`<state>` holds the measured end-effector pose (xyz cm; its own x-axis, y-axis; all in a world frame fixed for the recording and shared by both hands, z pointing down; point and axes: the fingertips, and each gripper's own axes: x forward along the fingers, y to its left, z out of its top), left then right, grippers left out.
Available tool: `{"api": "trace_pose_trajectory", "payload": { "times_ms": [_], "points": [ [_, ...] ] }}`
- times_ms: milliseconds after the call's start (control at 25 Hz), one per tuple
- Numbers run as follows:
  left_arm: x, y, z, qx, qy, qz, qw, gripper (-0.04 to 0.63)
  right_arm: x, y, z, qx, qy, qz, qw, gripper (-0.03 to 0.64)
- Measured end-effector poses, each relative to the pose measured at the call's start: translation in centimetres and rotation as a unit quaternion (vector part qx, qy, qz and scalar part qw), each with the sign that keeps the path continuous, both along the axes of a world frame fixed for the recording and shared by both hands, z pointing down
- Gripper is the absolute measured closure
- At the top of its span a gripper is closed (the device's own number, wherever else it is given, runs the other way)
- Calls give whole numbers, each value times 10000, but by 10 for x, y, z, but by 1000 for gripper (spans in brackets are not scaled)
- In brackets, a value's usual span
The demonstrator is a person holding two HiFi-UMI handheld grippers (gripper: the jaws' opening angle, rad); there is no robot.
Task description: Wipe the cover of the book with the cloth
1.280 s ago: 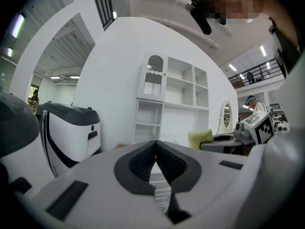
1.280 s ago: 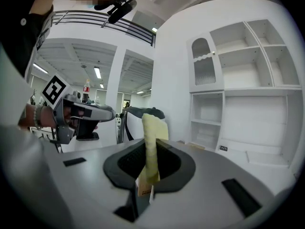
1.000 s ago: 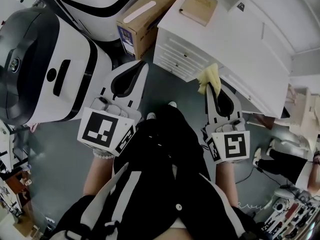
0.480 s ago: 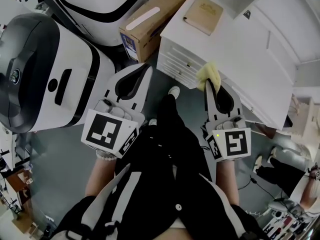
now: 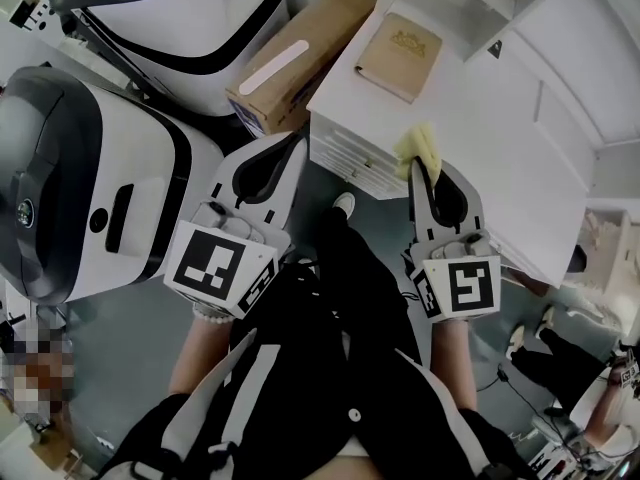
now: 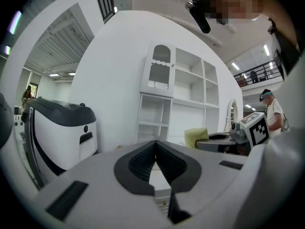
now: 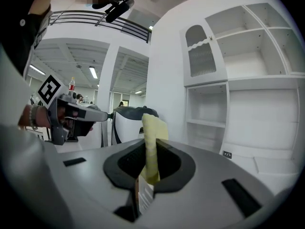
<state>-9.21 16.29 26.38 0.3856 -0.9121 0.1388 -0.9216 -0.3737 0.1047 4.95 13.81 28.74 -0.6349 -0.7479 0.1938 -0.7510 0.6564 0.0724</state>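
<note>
Head view: the tan book (image 5: 400,56) lies flat on the white cabinet (image 5: 500,158), toward its far corner. The right gripper (image 5: 424,174), at the cabinet's front edge, pinches the yellow cloth (image 5: 419,146), while the left gripper (image 5: 296,144), beside the cabinet, has its jaws pressed together and empty. Best to lay the cloth's loose end flat on the cover before stroking; the cover's stamped emblem is too small to read.

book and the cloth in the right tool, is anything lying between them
Nothing. In the head view only bare white cabinet top separates the book from the yellow cloth clamped in the right tool.
</note>
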Motion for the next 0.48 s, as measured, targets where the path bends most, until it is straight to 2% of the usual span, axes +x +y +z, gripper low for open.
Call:
{"api": "trace_pose_trajectory", "payload": {
  "times_ms": [480],
  "points": [
    [32,-126,-5,-31,2,261,9997,594,19,-123,-4,-31,35,74,10000,580]
  ]
}}
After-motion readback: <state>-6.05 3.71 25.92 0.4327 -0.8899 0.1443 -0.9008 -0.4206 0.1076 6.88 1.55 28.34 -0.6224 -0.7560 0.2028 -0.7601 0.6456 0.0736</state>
